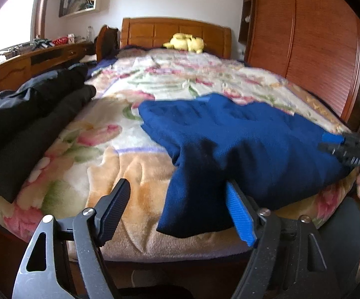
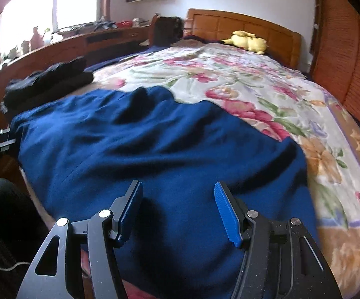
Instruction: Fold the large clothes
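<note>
A dark blue garment (image 1: 229, 139) lies spread on the flowered bed blanket (image 1: 130, 134) near the foot of the bed; it also shows in the right wrist view (image 2: 155, 144). My left gripper (image 1: 180, 186) is open at the bed's near edge, its jaws wide apart around a hanging end of the garment. My right gripper (image 2: 178, 189) is open just above the garment's near edge, holding nothing. The right gripper also shows at the far right of the left wrist view (image 1: 349, 147), by the garment's right edge.
Folded black clothes (image 1: 30, 119) lie on the bed's left side. A yellow plush toy (image 1: 184, 41) sits by the wooden headboard (image 1: 175, 31). A wooden wardrobe (image 1: 304, 44) stands on the right, a cluttered wooden sideboard (image 1: 30, 59) under the window on the left.
</note>
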A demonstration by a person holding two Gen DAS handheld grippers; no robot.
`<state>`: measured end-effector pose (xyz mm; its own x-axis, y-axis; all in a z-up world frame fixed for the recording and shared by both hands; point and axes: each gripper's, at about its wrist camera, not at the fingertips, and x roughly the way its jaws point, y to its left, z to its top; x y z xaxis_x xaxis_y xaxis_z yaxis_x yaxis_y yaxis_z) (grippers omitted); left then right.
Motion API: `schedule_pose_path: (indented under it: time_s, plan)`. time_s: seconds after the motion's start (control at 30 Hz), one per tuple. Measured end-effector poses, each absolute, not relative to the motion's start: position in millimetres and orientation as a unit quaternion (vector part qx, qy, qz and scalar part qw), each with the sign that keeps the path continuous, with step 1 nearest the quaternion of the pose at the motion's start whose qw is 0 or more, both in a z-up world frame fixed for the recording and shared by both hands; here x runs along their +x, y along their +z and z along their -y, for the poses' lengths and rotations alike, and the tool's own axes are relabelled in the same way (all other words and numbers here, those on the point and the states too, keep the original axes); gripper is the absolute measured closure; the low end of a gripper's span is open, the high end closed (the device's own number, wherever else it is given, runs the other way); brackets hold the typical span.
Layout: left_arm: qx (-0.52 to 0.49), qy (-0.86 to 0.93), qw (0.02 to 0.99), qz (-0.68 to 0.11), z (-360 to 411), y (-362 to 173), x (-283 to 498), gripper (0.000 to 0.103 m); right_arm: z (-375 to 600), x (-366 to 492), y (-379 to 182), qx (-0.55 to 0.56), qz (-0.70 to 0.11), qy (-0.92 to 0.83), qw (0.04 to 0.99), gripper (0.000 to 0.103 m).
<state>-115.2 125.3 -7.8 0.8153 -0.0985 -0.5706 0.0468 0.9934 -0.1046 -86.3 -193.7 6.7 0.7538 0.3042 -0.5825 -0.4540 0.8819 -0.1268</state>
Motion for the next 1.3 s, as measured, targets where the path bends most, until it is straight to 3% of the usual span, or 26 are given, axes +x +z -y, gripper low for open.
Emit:
schedule_pose_path:
  time_s: [0.1, 0.33, 0.4, 0.47, 0.53, 0.93, 1.3]
  plan:
    - [-0.049, -0.045, 0.953, -0.295, -126.5, -5.5, -114.8, 0.052, 191.1, -78.7, -10.2, -0.128, -0.294, 0.208, 0.924, 0.041]
    - [-0.045, -0.050, 0.953, -0.296, -123.2, -4.3, -111.9, 0.060, 182.1, -77.6, -28.1, -0.137, -0.290, 0.201, 0.926, 0.041]
    - [-0.050, -0.068, 0.951, -0.299, -119.8, -3.6, -109.2, 0.081, 180.4, -77.6, -25.6, -0.138, -0.292, 0.200, 0.925, 0.041]
    - [-0.047, -0.077, 0.950, -0.298, -113.7, 0.0, -105.8, 0.093, 181.1, -78.0, -24.5, -0.136, -0.291, 0.202, 0.925, 0.041]
    - [-0.042, -0.080, 0.953, -0.290, -107.4, 9.0, -103.6, 0.097, 181.7, -77.1, -23.2, -0.135, -0.289, 0.203, 0.926, 0.041]
    - [0.081, -0.170, 0.960, -0.207, 13.0, 125.4, -60.1, 0.099, 239.5, -106.1, 17.2, -0.077, -0.248, 0.174, 0.950, 0.041]
    - [0.139, -0.308, 0.918, -0.205, 173.2, 151.8, -44.9, 0.100, 324.0, -148.4, 39.1, -0.048, -0.218, 0.076, 0.972, 0.041]
